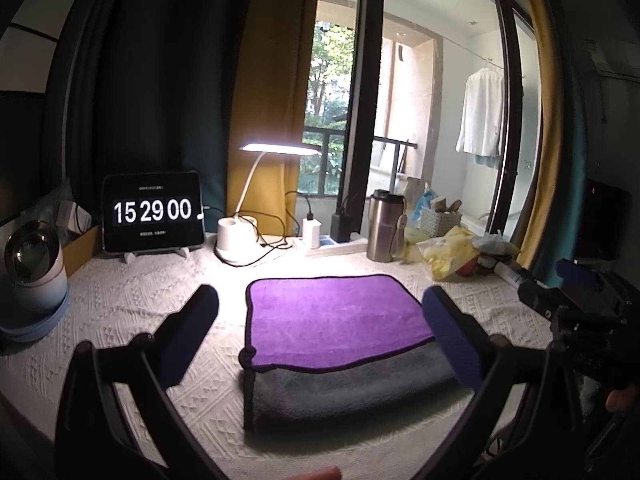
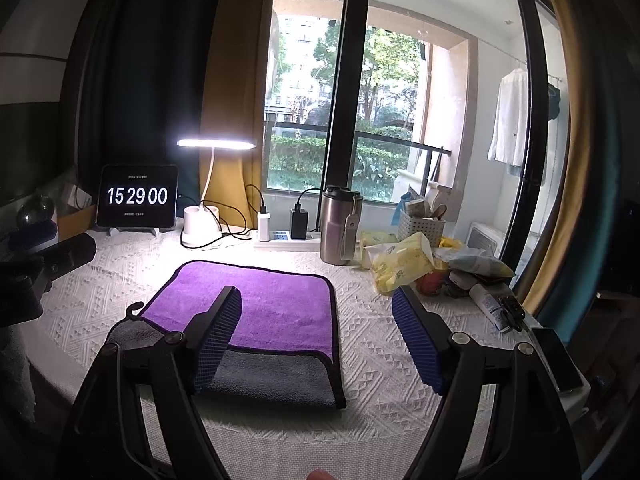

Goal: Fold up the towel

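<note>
A towel (image 1: 336,320), purple on one face and grey on the other, lies folded on the white textured tablecloth (image 1: 132,304); the purple layer covers the far part and a grey band shows at the near edge. It also shows in the right wrist view (image 2: 276,312). My left gripper (image 1: 320,304) is open and empty, held above the towel's near part with its fingers to either side. My right gripper (image 2: 316,304) is open and empty, its left finger over the towel's near edge. The right gripper's body (image 1: 580,300) shows at the right of the left wrist view.
At the back stand a tablet clock (image 1: 152,212), a lit desk lamp (image 1: 256,184), chargers on a power strip (image 1: 320,236) and a steel tumbler (image 1: 384,228). Yellow bags and clutter (image 2: 404,264) lie at the right. A round white device (image 1: 32,268) stands at the left.
</note>
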